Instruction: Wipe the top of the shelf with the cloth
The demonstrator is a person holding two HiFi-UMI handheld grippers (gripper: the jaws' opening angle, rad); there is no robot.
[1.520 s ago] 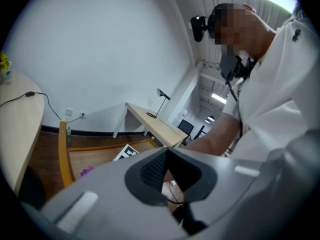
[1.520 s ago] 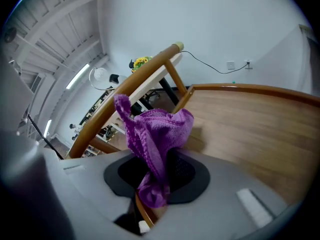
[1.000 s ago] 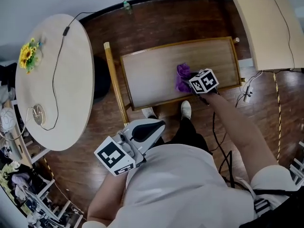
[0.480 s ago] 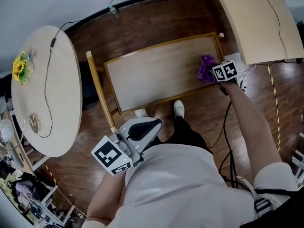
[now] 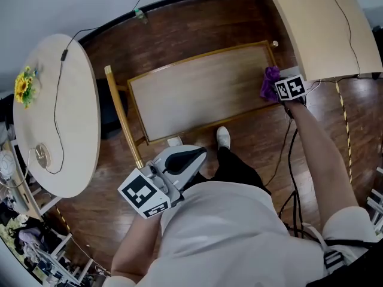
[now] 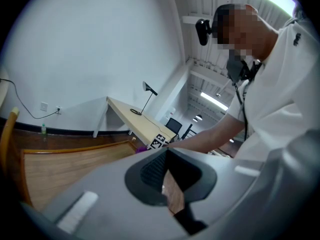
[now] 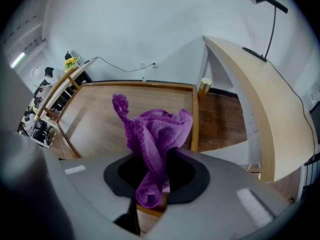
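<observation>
Holding cloth [image 7: 160,129]: purple, soft, likely light; my right gripper [image 7: 156,181] pinches a bunched fold over shelf [image 7: 100,114]; left gripper [image 6: 167,156] closed, empty.

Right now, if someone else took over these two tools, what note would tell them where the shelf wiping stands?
Right hand-held gripper: shut on the purple cloth, at the right end of the shelf top.
Left hand-held gripper: jaws together, nothing in them, held by the person's waist, off the shelf.
Done: the cloth is gripped and at the shelf; how much has been wiped does not show.
Left: probably sweep the cloth across the top toward its left end.
</observation>
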